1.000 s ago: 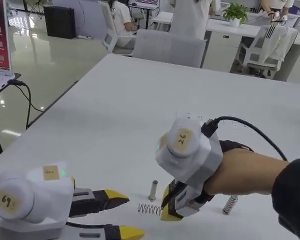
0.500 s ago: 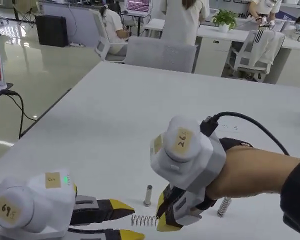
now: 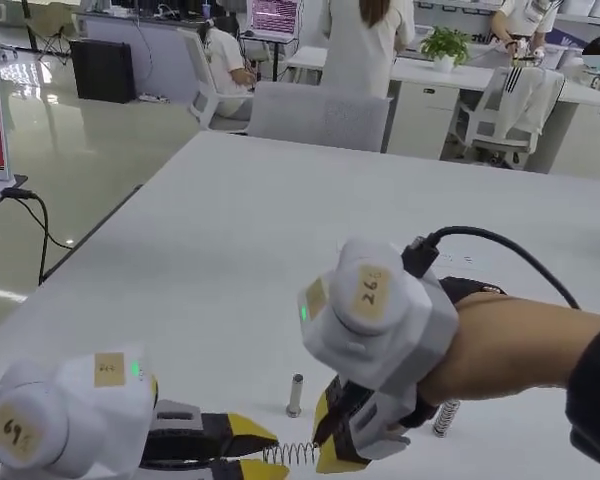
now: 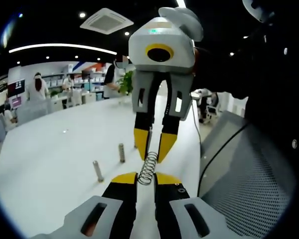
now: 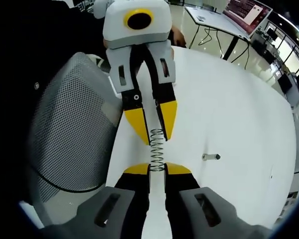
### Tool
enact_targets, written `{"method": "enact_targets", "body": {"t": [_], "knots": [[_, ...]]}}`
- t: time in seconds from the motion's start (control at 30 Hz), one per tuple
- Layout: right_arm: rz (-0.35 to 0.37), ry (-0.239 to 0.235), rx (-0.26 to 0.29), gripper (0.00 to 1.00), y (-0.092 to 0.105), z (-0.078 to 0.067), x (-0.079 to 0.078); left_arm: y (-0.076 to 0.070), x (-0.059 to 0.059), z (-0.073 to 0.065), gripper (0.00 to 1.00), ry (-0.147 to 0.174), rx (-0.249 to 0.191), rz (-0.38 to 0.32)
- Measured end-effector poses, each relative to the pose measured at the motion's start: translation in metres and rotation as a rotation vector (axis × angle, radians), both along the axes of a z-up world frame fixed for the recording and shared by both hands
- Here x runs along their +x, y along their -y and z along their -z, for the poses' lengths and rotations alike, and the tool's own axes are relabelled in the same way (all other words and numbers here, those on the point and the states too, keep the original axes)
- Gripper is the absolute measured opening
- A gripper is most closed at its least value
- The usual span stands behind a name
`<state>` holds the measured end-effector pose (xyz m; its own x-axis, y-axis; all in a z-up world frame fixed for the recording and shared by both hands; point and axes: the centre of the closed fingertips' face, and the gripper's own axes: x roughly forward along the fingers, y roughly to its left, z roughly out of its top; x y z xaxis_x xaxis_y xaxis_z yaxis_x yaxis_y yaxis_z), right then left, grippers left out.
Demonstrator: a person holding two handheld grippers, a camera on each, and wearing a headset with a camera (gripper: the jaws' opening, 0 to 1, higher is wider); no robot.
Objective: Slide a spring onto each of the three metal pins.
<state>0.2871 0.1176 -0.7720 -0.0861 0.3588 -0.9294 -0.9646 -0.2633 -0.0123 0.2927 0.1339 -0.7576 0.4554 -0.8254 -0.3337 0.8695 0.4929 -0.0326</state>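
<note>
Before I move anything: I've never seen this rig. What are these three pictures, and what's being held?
No robot arm: a person holds a two-jaw gripper in each hand. The head view comes from a headset camera looking down at the table. The two gripper views come from a camera on each gripper, looking along its own jaws, so each shows the other gripper opposite. In the head view the left gripper is bottom left, the right gripper at centre. Each seems shut on one end of the same spring. On the table stand a bare pin and a sprung pin.
</note>
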Motion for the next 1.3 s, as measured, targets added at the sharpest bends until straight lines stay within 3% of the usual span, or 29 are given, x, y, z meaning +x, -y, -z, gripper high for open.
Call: {"method": "enact_targets", "body": {"t": [0.33,0.87,1.3], "knots": [[0.012,-0.01,0.014,0.08,0.0,-0.009,-0.002,0.002,-0.005,0.001,0.03,0.005,0.013,0.026],[-0.003,0.046,0.063,0.07,-0.014,-0.034,-0.005,0.004,-0.004,0.001,0.02,0.008,0.017,0.033],[-0.022,0.068,0.078,0.08,-0.027,-0.044,-0.009,0.008,-0.004,-0.001,0.02,0.018,0.013,0.035]]}}
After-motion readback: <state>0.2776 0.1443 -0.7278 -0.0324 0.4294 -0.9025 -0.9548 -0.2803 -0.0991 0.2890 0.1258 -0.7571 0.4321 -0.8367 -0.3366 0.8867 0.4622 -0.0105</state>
